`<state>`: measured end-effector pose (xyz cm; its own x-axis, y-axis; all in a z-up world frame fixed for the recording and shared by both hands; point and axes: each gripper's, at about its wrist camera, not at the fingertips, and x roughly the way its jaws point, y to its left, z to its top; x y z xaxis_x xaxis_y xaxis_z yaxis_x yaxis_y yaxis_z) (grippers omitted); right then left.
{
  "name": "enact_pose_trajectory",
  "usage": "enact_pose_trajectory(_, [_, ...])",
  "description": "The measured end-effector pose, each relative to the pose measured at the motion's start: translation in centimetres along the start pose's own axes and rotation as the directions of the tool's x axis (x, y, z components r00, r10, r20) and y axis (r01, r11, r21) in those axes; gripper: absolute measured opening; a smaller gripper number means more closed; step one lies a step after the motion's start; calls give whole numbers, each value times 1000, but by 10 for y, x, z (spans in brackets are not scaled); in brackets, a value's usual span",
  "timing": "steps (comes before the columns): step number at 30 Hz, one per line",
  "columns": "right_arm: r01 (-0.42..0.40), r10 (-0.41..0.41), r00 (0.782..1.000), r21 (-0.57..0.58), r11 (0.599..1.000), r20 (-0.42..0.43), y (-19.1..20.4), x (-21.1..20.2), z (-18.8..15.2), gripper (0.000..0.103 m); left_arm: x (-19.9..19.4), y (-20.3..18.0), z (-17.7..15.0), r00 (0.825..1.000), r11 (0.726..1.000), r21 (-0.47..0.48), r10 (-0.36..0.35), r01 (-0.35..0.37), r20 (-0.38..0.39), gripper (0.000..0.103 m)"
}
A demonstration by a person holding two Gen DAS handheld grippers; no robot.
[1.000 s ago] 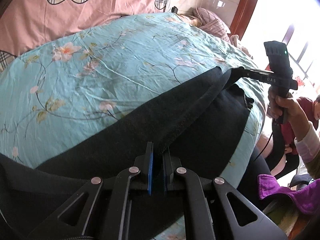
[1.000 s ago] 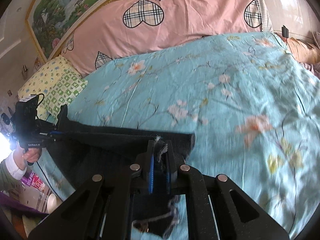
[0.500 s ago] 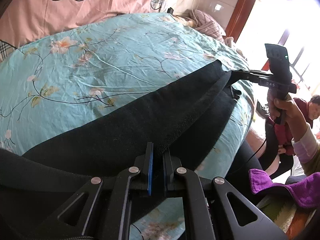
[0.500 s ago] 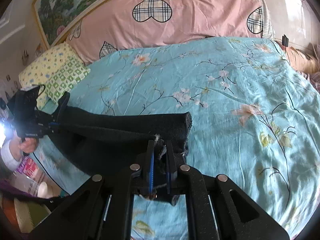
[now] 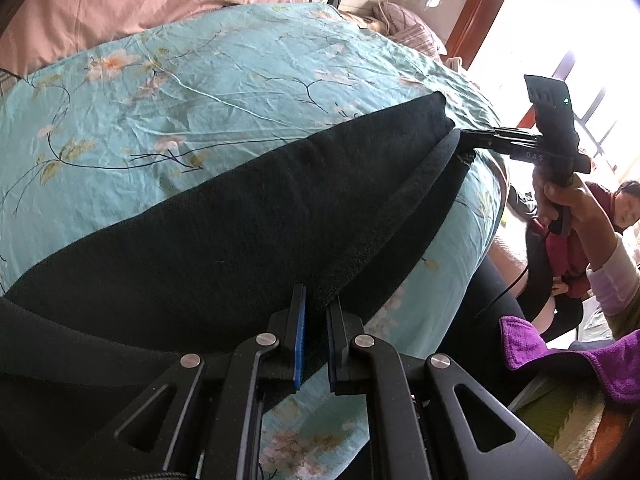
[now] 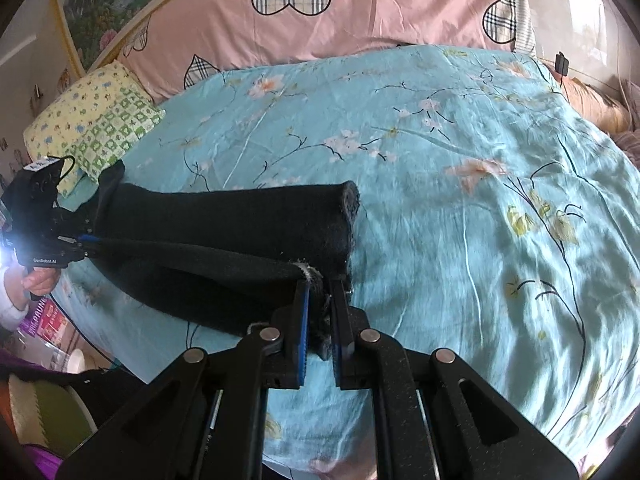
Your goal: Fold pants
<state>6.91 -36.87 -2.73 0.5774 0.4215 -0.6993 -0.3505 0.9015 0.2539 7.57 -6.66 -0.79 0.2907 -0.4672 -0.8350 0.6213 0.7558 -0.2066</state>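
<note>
Black pants (image 5: 248, 240), lowered since a second ago from mid-air onto the blue floral bed (image 6: 460, 208), lie lengthwise-doubled, both the left gripper (image 5: 316, 312) and right gripper (image 6: 320, 300) jaws clamped narrow on opposite ends; release likely next.

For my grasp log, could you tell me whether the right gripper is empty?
No, the right gripper is shut on the black pants.

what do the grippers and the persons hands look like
Both grippers, left and right, are matte black with blue finger pads, silver pivot rivets and triangular cutouts. The right has white lettering and a green light. A black cable hangs from its handle. The right hand wears a pale sleeve.
</note>
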Motion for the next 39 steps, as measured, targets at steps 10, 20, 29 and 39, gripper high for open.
enact_pose_trajectory(10, [28,-28,999,-1,1000,-37,9,-7,-10,10,10,-1,-14,1000,1000,-4,-17,17,-11,11])
enact_pose_trajectory(20, [80,-80,997,-40,996,12,36,-35,0,53,-2,-1,-31,998,998,-29,-64,64,3,38])
enact_pose_trajectory(29, [-124,128,990,-55,991,67,81,-17,31,53,-48,43,-43,995,982,-191,19,-1,93,40])
enact_pose_trajectory(39, [-299,301,954,-118,947,2,148,42,56,53,-102,114,-50,972,914,-384,194,-131,131,41])
